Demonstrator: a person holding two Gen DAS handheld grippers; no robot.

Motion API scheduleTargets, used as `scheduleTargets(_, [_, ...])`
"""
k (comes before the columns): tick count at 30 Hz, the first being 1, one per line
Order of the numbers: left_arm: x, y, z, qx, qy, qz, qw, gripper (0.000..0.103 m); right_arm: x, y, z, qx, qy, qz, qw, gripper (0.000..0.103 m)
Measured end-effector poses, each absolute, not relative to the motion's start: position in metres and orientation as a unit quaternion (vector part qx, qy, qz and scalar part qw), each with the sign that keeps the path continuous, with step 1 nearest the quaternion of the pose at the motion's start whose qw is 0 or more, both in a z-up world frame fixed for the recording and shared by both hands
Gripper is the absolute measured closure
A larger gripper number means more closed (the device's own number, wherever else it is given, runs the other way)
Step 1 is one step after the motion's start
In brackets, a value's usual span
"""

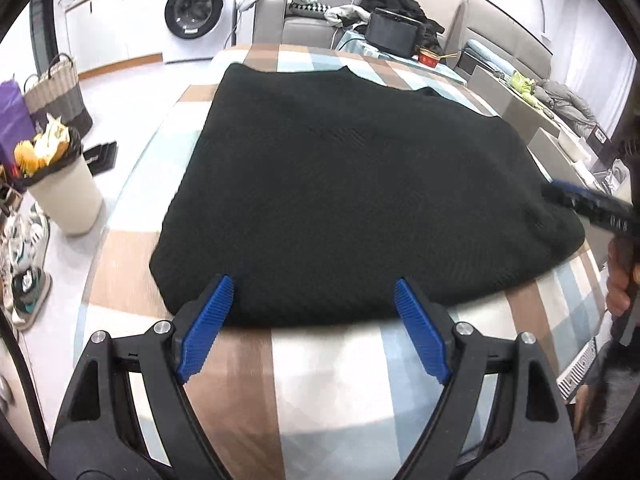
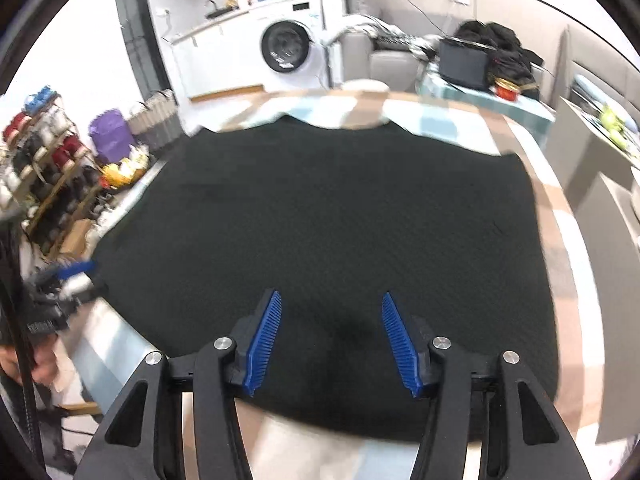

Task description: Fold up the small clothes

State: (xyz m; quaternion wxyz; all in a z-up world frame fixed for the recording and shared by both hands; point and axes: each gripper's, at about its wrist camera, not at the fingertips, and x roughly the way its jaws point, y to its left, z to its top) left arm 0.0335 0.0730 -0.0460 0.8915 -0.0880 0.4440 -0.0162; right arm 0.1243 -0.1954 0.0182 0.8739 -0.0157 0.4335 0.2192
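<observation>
Hovering over the near hem, your left gripper (image 1: 314, 292) has its ribbed blue pads (image 1: 208, 326) spread wide with nothing between them, tips just past the cloth's edge. Your right gripper (image 2: 330, 312) stands narrower, its jaws apart and empty, above the black garment (image 2: 320, 220) — no pad presses on it. That garment lies flat and nearly square on the checked tablecloth (image 1: 328, 376), a fine diagonal knit with a scalloped far edge. Bare cloth shows in front of the hem and along both sides, so you have room there. Beyond the table sit a cream waste bin (image 1: 66, 200) — overfull — and a white washing machine (image 1: 196, 12).
</observation>
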Motion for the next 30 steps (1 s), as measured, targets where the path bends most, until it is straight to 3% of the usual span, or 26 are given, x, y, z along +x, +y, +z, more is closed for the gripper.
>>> scheduleTargets(5, [0.019, 0.073, -0.048, -0.125, 0.455, -0.05, 0.881, 0.022, 0.136, -0.19, 0.009, 0.071, 0.454, 0.251, 0.852, 0.049])
scheduleTargets(24, [0.03, 0.115, -0.064, -0.283, 0.41, -0.004, 0.867, 0.022, 0.134, -0.153, -0.026, 0.023, 0.491, 0.268, 0.828, 0.049])
scheduleTargets(30, [0.053, 0.101, -0.065, -0.248, 0.394, 0.035, 0.884, 0.023, 0.131, -0.148, -0.027, 0.017, 0.492, 0.266, 0.829, 0.049])
